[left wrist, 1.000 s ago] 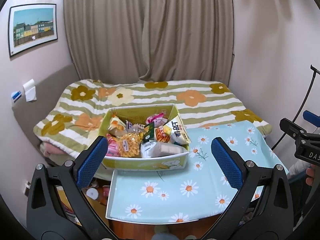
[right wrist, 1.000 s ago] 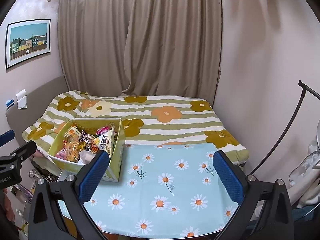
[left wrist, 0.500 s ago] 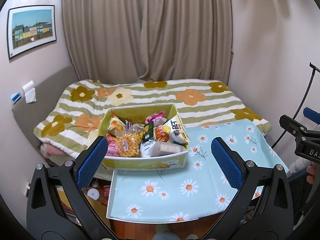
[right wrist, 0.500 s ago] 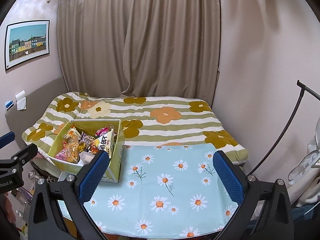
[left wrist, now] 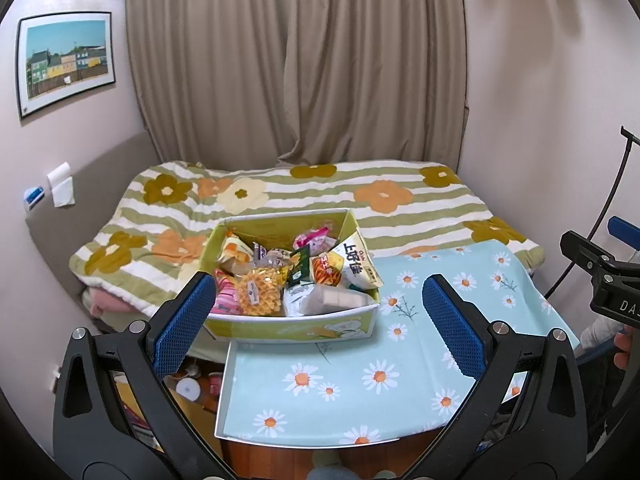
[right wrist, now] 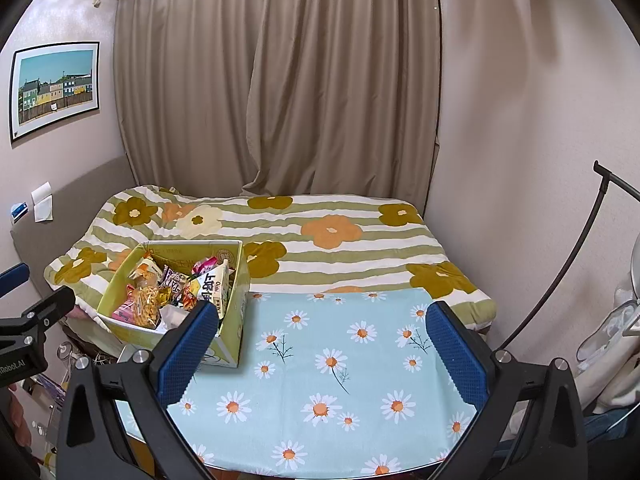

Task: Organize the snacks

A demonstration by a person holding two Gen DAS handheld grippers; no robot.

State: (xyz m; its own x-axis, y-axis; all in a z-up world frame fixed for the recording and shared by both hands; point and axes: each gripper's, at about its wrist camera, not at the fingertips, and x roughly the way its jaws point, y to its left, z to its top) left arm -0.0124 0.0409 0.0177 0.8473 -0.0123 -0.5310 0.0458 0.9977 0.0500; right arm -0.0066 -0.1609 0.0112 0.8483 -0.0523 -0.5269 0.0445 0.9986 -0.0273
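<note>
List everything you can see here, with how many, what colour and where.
Box: one, yellow-green, table's far left corner.
Snacks: a heap, mixed colours, in the box.
Table: one, blue daisy cloth, in front.
Bed: one, green-striped flowered quilt, behind the table.
Curtain: one, beige, behind the bed.
Picture: one, coloured houses, left wall.
Left claw: one, black with blue pads, open, near the box.
Right claw: one, same colours, open, over the table.
</note>
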